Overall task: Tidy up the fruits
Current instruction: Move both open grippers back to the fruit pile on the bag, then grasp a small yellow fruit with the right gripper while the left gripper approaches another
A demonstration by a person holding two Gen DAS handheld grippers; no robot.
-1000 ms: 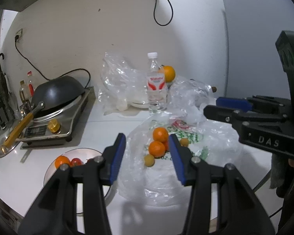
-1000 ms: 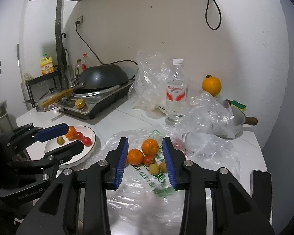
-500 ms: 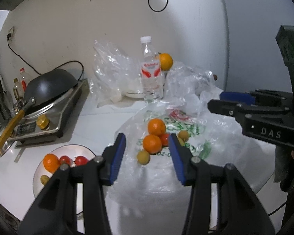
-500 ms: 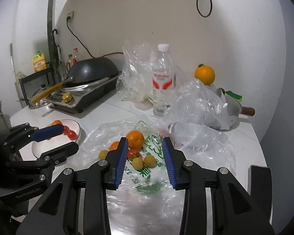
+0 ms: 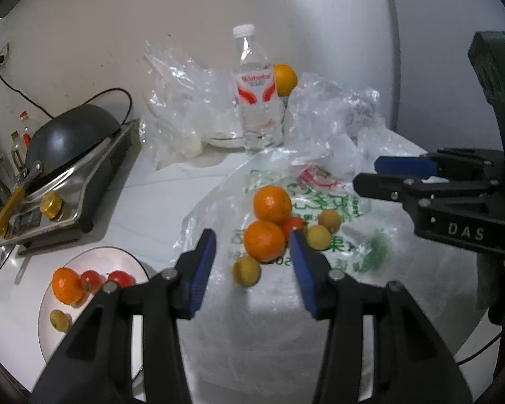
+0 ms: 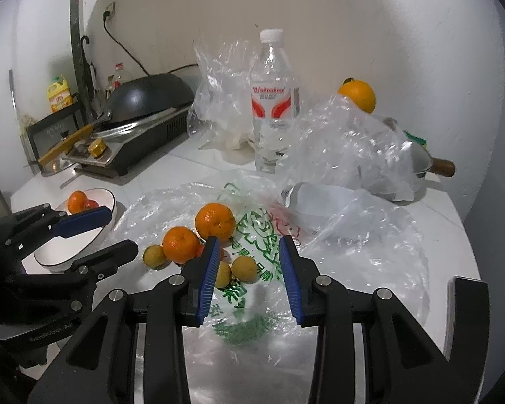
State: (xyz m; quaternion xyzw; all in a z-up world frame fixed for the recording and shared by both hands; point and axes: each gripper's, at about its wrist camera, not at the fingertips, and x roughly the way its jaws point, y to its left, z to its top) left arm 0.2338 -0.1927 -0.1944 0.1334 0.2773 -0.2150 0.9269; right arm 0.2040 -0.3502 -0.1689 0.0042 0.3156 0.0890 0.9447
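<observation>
My left claw [image 5: 252, 262] hangs spread and empty above the flattened plastic bag [image 5: 319, 289] on the white tabletop [image 5: 144, 215]. My right claw [image 6: 247, 269] is likewise parted, gripping nothing. On the bag lie two mandarins [image 5: 265, 239], touching, a red tomato [image 5: 292, 225] tucked behind them, and three small yellow-green fruits [image 5: 246, 271] around them. To the left, the white plate [image 5: 94, 259] holds one mandarin [image 5: 67, 285], two tomatoes [image 5: 121, 277] and a small yellowish fruit [image 5: 60, 320]. Behind the bag stands a water bottle [image 6: 274, 101], with a larger orange [image 6: 358, 96] perched over crumpled plastic.
</observation>
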